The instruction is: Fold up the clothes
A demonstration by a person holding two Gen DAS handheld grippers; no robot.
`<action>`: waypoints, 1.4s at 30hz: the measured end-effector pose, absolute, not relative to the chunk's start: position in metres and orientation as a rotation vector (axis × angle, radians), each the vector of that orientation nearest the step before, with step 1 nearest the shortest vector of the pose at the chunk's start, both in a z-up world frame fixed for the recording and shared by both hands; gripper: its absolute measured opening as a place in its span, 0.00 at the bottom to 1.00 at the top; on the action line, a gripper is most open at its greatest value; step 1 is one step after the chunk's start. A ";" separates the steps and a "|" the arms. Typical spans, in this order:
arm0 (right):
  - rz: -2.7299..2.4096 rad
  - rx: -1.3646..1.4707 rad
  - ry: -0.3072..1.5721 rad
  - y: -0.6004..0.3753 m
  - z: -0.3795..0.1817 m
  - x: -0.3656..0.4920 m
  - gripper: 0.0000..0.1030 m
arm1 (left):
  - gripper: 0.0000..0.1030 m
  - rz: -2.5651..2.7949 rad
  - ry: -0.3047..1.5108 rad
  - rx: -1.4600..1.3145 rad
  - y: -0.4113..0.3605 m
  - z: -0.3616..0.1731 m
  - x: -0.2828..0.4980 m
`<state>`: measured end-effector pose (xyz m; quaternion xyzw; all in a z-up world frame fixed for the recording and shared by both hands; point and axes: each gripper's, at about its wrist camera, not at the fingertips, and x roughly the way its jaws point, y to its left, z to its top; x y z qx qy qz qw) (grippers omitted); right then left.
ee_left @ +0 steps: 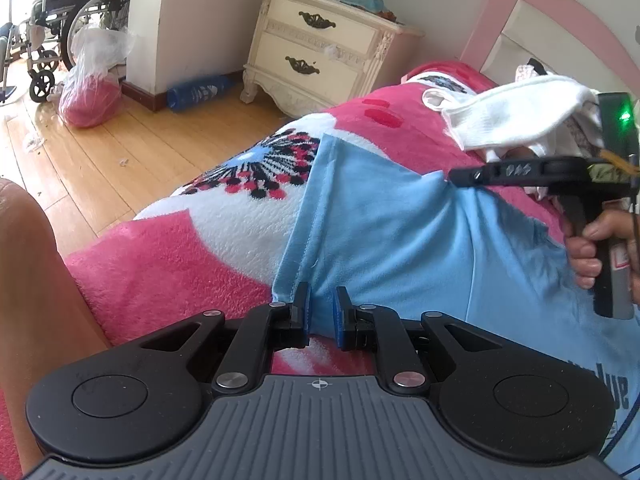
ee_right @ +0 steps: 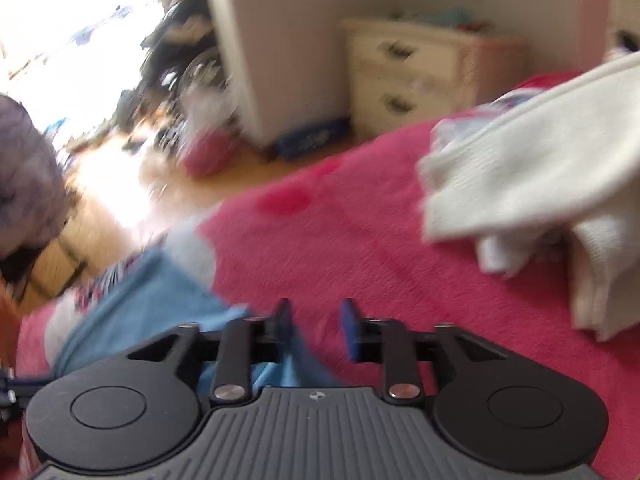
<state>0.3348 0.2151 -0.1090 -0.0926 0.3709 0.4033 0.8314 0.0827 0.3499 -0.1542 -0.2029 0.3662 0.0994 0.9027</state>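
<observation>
pink fleece blanket (ee_left: 160, 264) with a white patch and a red-and-black flower print covers the bed, and beyond it lie a wooden floor (ee_left: 92, 160), a cream nightstand (ee_left: 320, 48) with two drawers against the wall, a clear bag (ee_left: 94, 84) with something pink inside, and a wheelchair (ee_left: 68, 12) far off to the left of the left hand-held gripper. a light blue shirt (ee_left: 400, 240) is spread on the blanket right ahead of the left hand-held gripper (ee_left: 322, 312), whose blue pads are drawn close together with the shirt's lower edge pinched between them, a fold of blue cloth rising from the narrow gap. to its right, further along the shirt, a hand (ee_left: 592, 248) grips the handle of the right hand-held gripper (ee_left: 454, 176), whose tip sits at the shirt's far edge. in the right wrist view, which is blurred, the right hand-held gripper (ee_right: 316, 320) has its pads apart; a bit of blue cloth lies at and below its left pad, but whether the pads touch it i cannot tell. ahead and to the right of both grippers a heap of white clothes (ee_left: 520, 116) rests on the blanket near the pink headboard (ee_left: 496, 4).
</observation>
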 end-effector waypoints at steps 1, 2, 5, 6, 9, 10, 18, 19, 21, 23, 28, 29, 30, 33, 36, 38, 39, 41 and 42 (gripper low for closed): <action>0.866 -0.173 0.763 0.212 -0.101 0.333 0.34 | 0.11 0.206 0.752 -0.423 0.350 -0.153 0.082; 0.895 -0.157 0.769 0.214 -0.095 0.332 0.34 | 0.11 0.209 0.742 -0.426 0.351 -0.152 0.081; 1.001 -0.160 0.813 0.235 -0.083 0.322 0.39 | 0.11 0.213 0.734 -0.443 0.353 -0.152 0.080; 1.026 -0.182 0.813 0.247 -0.083 0.316 0.45 | 0.11 0.212 0.734 -0.446 0.354 -0.152 0.080; 1.088 -0.241 0.825 0.286 -0.090 0.302 0.55 | 0.11 0.215 0.731 -0.451 0.355 -0.153 0.078; 1.090 -0.256 0.835 0.299 -0.095 0.300 0.55 | 0.11 0.212 0.732 -0.453 0.355 -0.153 0.078; 1.102 -0.323 0.831 0.341 -0.122 0.285 0.03 | 0.11 0.202 0.735 -0.442 0.356 -0.157 0.078; 1.107 -0.318 0.801 0.342 -0.118 0.281 0.03 | 0.11 0.203 0.735 -0.441 0.356 -0.157 0.078; 1.118 -0.329 0.777 0.350 -0.115 0.278 0.03 | 0.11 0.204 0.737 -0.430 0.355 -0.158 0.079; 1.096 -0.334 0.766 0.358 -0.118 0.276 0.04 | 0.11 0.207 0.737 -0.419 0.353 -0.158 0.079; 1.022 -0.224 0.770 0.337 -0.110 0.290 0.41 | 0.11 0.209 0.737 -0.397 0.351 -0.158 0.078; 1.019 -0.188 0.735 0.323 -0.100 0.295 0.43 | 0.11 0.208 0.735 -0.389 0.350 -0.158 0.077; 1.015 -0.154 0.698 0.305 -0.086 0.300 0.44 | 0.11 0.208 0.734 -0.383 0.350 -0.158 0.077; 0.983 -0.093 0.695 0.242 -0.045 0.323 0.43 | 0.11 0.208 0.732 -0.376 0.350 -0.158 0.076; 0.948 -0.111 0.732 0.174 -0.008 0.339 0.41 | 0.11 0.211 0.729 -0.381 0.351 -0.159 0.076; 0.941 -0.139 0.803 0.136 0.001 0.341 0.41 | 0.11 0.216 0.728 -0.382 0.351 -0.159 0.076; 0.937 -0.154 0.839 0.118 0.003 0.342 0.41 | 0.11 0.219 0.728 -0.380 0.351 -0.159 0.076; 0.924 -0.195 0.917 0.098 -0.012 0.340 0.41 | 0.11 0.227 0.728 -0.372 0.349 -0.159 0.077; 0.910 -0.219 0.950 0.093 -0.026 0.339 0.41 | 0.11 0.232 0.728 -0.368 0.348 -0.159 0.077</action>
